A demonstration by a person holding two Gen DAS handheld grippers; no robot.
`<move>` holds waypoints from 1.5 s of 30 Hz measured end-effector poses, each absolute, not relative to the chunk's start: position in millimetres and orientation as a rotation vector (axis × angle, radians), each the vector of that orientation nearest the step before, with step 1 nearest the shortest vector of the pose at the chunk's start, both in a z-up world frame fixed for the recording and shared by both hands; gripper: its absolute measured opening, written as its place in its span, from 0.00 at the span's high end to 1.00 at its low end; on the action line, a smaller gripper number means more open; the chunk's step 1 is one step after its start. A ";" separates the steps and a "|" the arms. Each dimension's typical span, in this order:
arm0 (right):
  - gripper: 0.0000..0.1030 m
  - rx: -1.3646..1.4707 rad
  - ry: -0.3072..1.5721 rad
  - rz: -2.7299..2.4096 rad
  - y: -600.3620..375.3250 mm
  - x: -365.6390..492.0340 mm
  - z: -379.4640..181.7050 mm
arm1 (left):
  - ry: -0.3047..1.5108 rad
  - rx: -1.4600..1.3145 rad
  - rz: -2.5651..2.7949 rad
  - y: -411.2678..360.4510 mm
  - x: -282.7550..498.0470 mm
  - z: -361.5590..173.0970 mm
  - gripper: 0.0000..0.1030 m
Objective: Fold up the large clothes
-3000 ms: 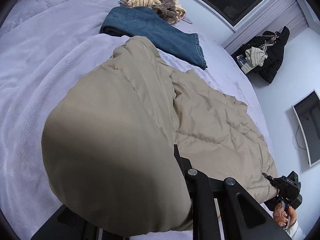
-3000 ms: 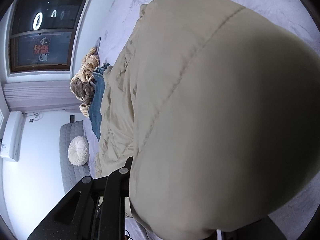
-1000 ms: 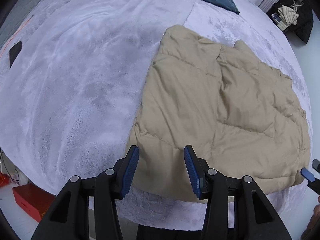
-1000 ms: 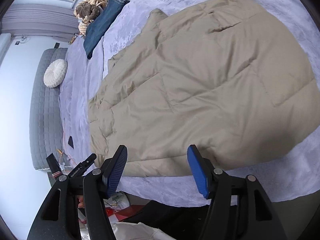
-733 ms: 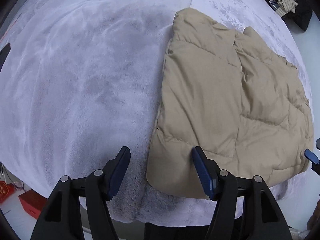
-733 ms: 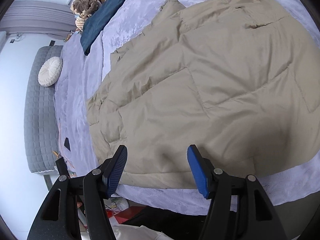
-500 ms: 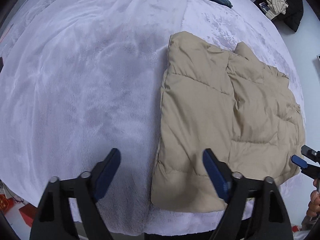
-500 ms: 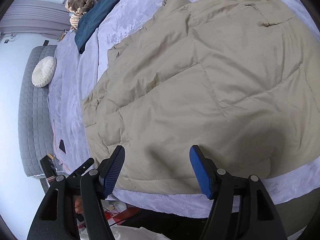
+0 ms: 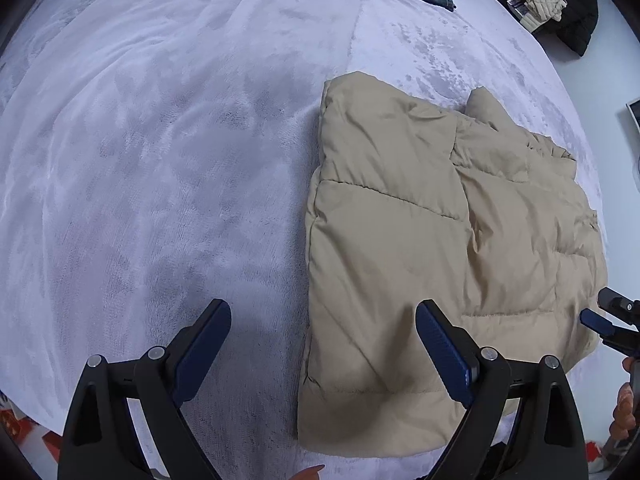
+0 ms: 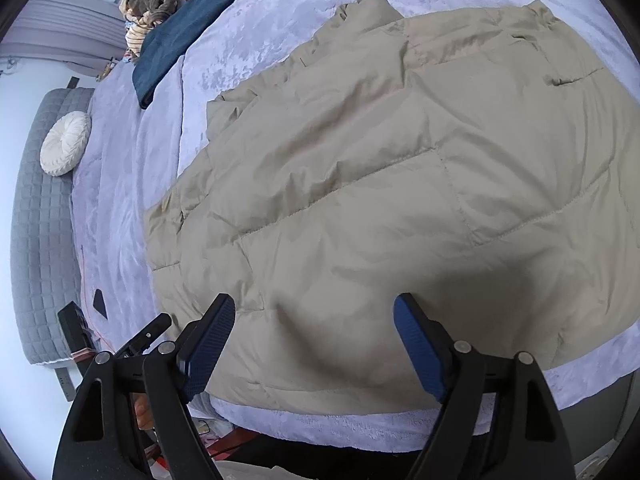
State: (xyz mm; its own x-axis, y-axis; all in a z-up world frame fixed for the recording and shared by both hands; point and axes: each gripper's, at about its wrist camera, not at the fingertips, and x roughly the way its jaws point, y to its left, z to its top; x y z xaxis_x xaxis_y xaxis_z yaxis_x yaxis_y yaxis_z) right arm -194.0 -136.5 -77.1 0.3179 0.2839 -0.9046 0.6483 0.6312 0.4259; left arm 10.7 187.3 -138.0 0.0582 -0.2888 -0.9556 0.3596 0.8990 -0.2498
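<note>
beige puffer jacket | folded flat on lavender bed | left hand-held gripper agape | right hand-held gripper agape, empty

Lavender bed (grey headboard)

Bed with lavender plush cover. On it: beige quilted jacket, folded jeans, round white cushion, small black item.

folded jeans, round cushion, grey headboard
</note>
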 end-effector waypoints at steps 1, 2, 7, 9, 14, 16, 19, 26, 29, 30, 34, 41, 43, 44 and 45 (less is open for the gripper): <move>0.19 0.901 1.270 -0.296 -135.2 -192.4 -76.8 | 1.429 0.058 -0.497 186.6 12.3 -138.1 0.08; 0.18 0.894 1.270 -0.300 -133.9 -191.1 -76.6 | 1.428 0.058 -0.501 186.6 12.9 -137.8 0.08; 0.15 0.844 1.271 -0.318 -129.2 -186.1 -74.6 | 1.420 0.085 -0.509 181.9 15.6 -140.3 0.08; 0.03 0.831 1.269 -0.321 -128.5 -186.0 -73.9 | 1.417 0.094 -0.509 180.3 14.8 -141.1 0.08; 0.00 0.766 1.268 -0.309 -126.9 -182.8 -73.4 | 1.429 0.096 -0.495 175.3 14.8 -146.3 0.08; 0.00 0.742 1.298 -0.290 -127.3 -178.3 -75.7 | 1.440 0.081 -0.481 175.5 16.0 -148.5 0.08; 0.00 0.744 1.342 -0.255 -126.8 -173.6 -80.3 | 1.438 0.061 -0.482 177.8 19.2 -153.1 0.08; 0.00 0.772 1.369 -0.248 -132.7 -174.2 -95.0 | 1.533 -0.226 -0.752 196.9 43.0 -178.3 0.08; 0.00 0.796 1.366 -0.253 -136.0 -174.2 -102.8 | 1.598 -0.305 -0.854 192.4 52.1 -199.4 0.08; 0.00 0.799 1.367 -0.255 -136.2 -173.9 -105.6 | 1.603 -0.291 -0.874 187.4 53.4 -203.7 0.08; 0.00 0.788 1.374 -0.260 -134.7 -171.1 -112.0 | 1.629 -0.315 -1.006 162.7 56.0 -211.0 0.08; 0.00 0.782 1.382 -0.272 -136.5 -166.4 -118.2 | 1.716 -0.206 -1.098 128.2 46.1 -227.0 0.08; 0.00 0.784 1.391 -0.257 -137.0 -165.4 -114.9 | 1.717 -0.218 -1.104 137.2 47.4 -222.5 0.27; 0.00 0.789 1.390 -0.244 -138.1 -165.2 -111.7 | 1.718 -0.236 -1.123 142.4 46.9 -218.9 0.52; 0.00 0.791 1.382 -0.229 -139.7 -164.9 -106.0 | 1.717 -0.265 -1.132 146.2 49.1 -215.1 0.62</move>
State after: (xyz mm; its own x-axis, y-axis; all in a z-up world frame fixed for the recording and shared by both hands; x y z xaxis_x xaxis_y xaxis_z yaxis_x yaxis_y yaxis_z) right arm -164.9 -139.7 -106.0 0.2134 0.2962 -0.9310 0.5807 0.7279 0.3647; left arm 49.1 146.2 -215.1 -0.4575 -0.6354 -0.6220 0.3213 0.5341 -0.7820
